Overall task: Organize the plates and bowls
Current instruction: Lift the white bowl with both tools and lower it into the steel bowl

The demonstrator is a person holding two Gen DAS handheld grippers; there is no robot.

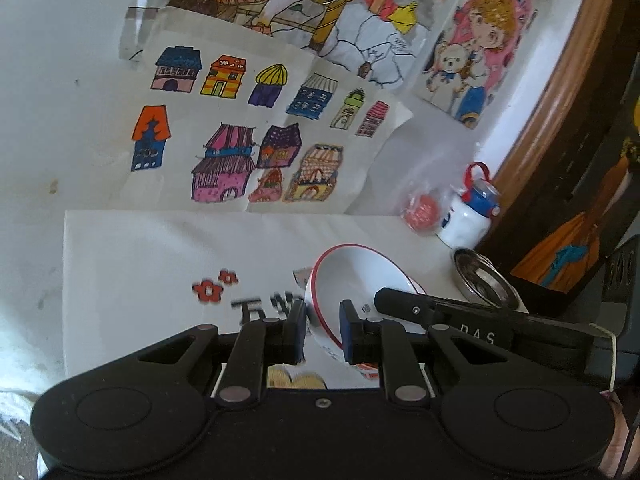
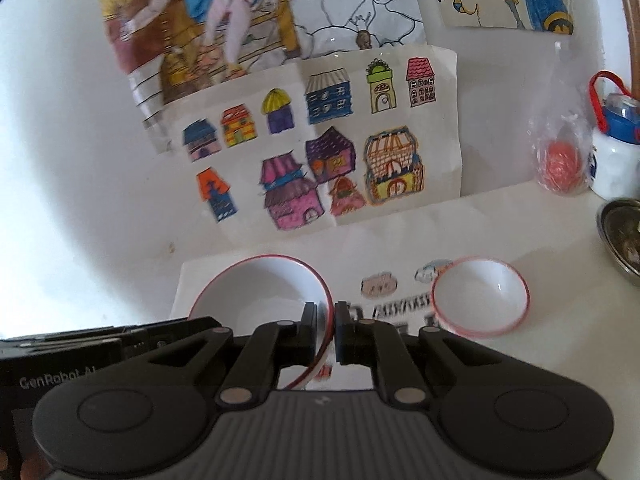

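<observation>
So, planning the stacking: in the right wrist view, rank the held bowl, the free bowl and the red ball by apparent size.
1. Held bowl, though nearest the camera.
2. Free bowl.
3. Red ball, farther off.

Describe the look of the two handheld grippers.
The left gripper is matte black with blue finger pads, silver pivot pins and round side discs. The right gripper is black with a ribbed grey top, silver pins and dark pads.
</observation>
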